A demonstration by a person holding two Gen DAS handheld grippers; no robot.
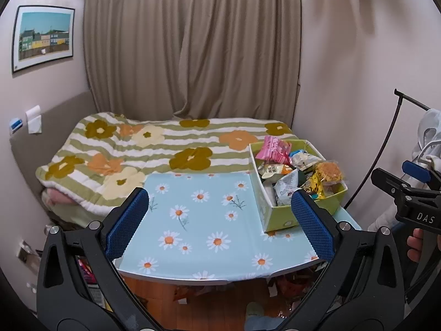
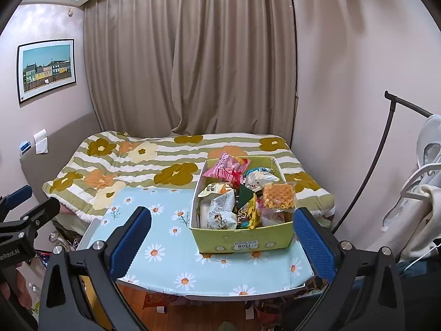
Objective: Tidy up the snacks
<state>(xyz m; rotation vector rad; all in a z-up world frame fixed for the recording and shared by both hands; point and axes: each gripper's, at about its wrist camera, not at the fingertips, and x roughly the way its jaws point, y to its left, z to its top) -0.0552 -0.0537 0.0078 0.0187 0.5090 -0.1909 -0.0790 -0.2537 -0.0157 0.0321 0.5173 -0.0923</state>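
Right wrist view: my right tongs (image 2: pixel 222 241) hang with fingers spread wide and nothing between them, above the daisy-print worktop (image 2: pixel 165 251), where a green cardboard box (image 2: pixel 242 241) holds the snacks piled loose: a pink packet (image 2: pixel 227 168), a white wrapped bun (image 2: pixel 222 209), a clear bag of orange crisps (image 2: pixel 278 195), a yellow-and-brown packet (image 2: pixel 248 215). Seen from the left wrist, my left tongs (image 1: pixel 220 222) are equally wide apart and empty, the box (image 1: pixel 278 218) off to their right near the worktop's corner. Every snack in sight on the worktop sits inside the box; the cloth beside it lies bare. Heaped above the rim, the packets could slide out over the side if I nudge the box, and it stands close enough to the edge to tip toward the floor (image 2: pixel 193 313).
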